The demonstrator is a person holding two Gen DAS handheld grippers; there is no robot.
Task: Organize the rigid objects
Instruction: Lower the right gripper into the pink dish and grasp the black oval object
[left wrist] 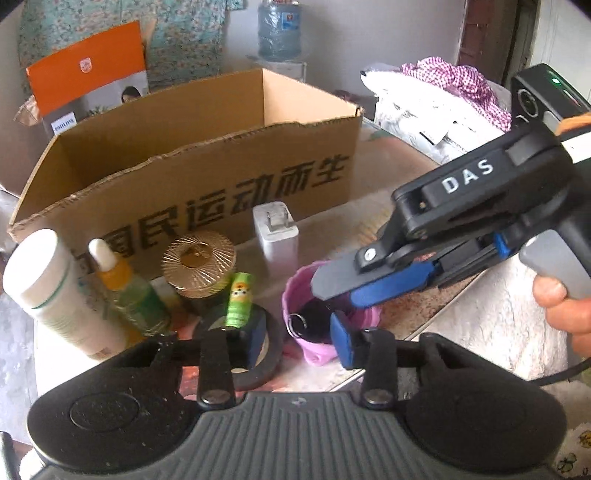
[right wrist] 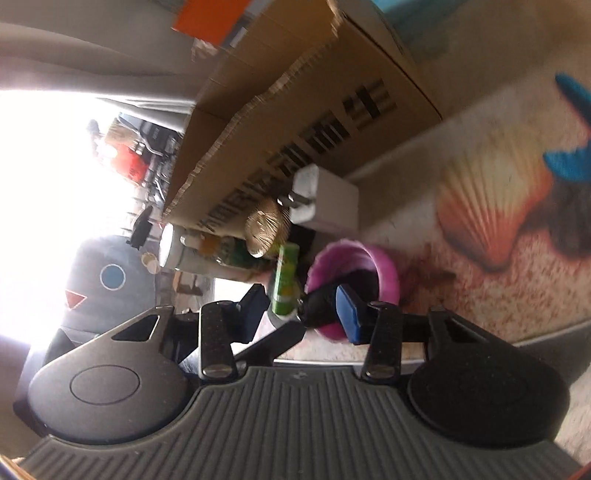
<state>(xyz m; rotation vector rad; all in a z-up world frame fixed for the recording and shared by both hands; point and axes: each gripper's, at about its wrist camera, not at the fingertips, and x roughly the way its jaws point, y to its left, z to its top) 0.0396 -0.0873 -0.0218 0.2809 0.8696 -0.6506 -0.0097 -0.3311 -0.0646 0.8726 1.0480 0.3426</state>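
Note:
A pink cup point(left wrist: 295, 295) holding a metal ring point(left wrist: 297, 323) stands on the table in front of an open cardboard box point(left wrist: 184, 155). To its left, a small green tube point(left wrist: 239, 304) stands upright inside a black tape roll point(left wrist: 271, 356). My left gripper point(left wrist: 297, 341) is open, one pad by the tape roll and the other at the cup's near wall. My right gripper point(left wrist: 340, 295) reaches in from the right over the cup's rim. In the right wrist view that right gripper point(right wrist: 301, 314) is open, with the green tube point(right wrist: 284, 288) and the pink cup point(right wrist: 384, 273) just beyond its fingers.
A white bottle point(left wrist: 48, 288), a dropper bottle point(left wrist: 122, 291), a gold-lidded jar point(left wrist: 199, 258) and a white charger point(left wrist: 275, 236) line the box front. An orange carton point(left wrist: 88, 70), a water jug point(left wrist: 279, 33) and piled cloth point(left wrist: 443, 85) lie behind. A hand point(left wrist: 565, 306) holds the right gripper.

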